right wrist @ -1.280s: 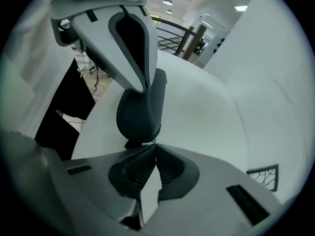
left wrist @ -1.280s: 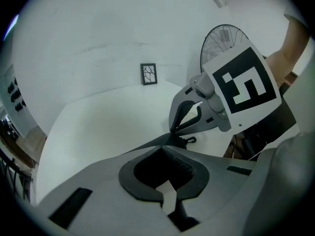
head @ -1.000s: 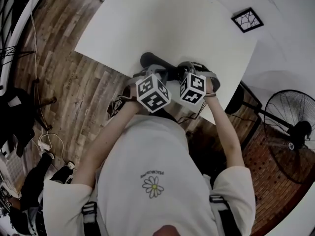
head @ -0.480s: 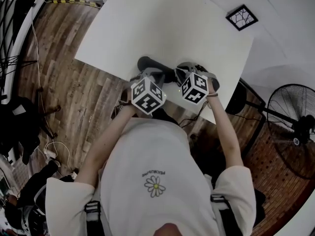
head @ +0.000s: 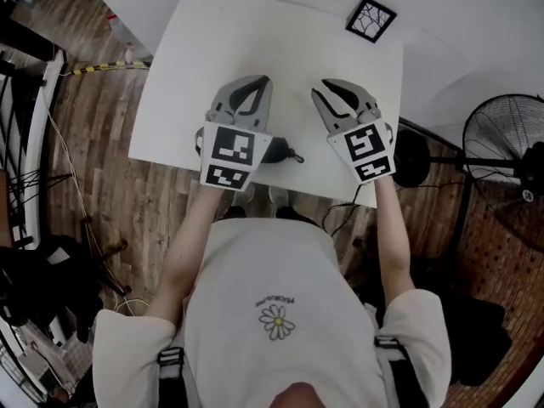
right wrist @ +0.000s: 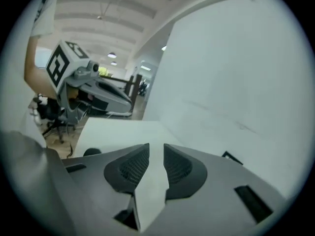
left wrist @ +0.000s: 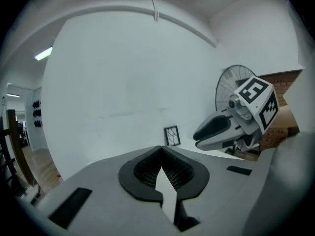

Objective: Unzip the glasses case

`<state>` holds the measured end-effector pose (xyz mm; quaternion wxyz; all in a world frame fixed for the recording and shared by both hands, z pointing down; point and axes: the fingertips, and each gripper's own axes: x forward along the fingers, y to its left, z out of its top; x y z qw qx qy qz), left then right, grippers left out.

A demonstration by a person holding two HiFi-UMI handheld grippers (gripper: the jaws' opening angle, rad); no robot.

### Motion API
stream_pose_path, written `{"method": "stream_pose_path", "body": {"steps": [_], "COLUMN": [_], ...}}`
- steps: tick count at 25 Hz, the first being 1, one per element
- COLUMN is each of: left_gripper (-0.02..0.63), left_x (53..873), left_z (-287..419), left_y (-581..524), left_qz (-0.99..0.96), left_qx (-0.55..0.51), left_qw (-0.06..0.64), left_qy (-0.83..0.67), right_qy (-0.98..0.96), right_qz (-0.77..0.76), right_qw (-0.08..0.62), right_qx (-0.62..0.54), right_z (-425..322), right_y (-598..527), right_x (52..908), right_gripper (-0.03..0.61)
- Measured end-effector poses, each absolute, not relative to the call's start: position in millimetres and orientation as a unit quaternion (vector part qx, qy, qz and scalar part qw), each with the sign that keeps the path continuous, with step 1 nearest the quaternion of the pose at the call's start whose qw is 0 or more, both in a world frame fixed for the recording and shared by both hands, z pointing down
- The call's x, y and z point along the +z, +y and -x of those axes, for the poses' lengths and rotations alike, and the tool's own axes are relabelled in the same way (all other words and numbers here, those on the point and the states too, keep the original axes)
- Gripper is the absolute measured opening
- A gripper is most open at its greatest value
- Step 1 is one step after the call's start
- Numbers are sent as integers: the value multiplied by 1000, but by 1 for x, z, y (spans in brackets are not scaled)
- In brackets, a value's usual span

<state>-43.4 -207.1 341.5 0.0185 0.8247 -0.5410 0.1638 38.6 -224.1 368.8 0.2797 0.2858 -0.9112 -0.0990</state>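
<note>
Both your grippers hang above the surface, pointing away from you. The case lies behind and below them at the near edge, mostly hidden under the marker cube of the left gripper. Only its dark right end shows, with a small tab poking toward the right gripper; its long axis seems to run along that edge. Your left hand is nearer it. The left fingers meet at the tips on nothing; the right fingers have just been opening and stand slightly apart, empty. Whether the case is unzipped cannot be told.
</note>
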Motion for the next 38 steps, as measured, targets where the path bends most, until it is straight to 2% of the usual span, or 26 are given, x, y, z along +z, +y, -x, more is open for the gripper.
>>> {"method": "stream_pose_path", "body": {"steps": [6, 11, 14, 18, 38], "left_gripper": [14, 14, 14, 14, 14], "left_x": [240, 215, 216, 214, 224], "left_z": [59, 73, 83, 97, 103], "left_y": [-213, -176, -167, -167, -167], "left_qz": [-817, -807, -802, -796, -791], "left_qx": [23, -69, -77, -81, -60], "left_qw": [-66, -95, -115, -116, -118], "left_qy": [-573, -578, -581, -588, -598], "right_qy": [-879, -834, -811, -794, -805], "right_qz": [-463, -542, -574, -601, -587], "right_qw": [62, -34, -42, -29, 4], "right_qx": [-98, -101, -103, -86, -84], "right_z": [-80, -108, -118, -124, -116], "right_y": [-232, -200, -182, -165, -167], "right_x": [249, 225, 233, 250, 264], "right_gripper": [74, 72, 60, 6, 6]}}
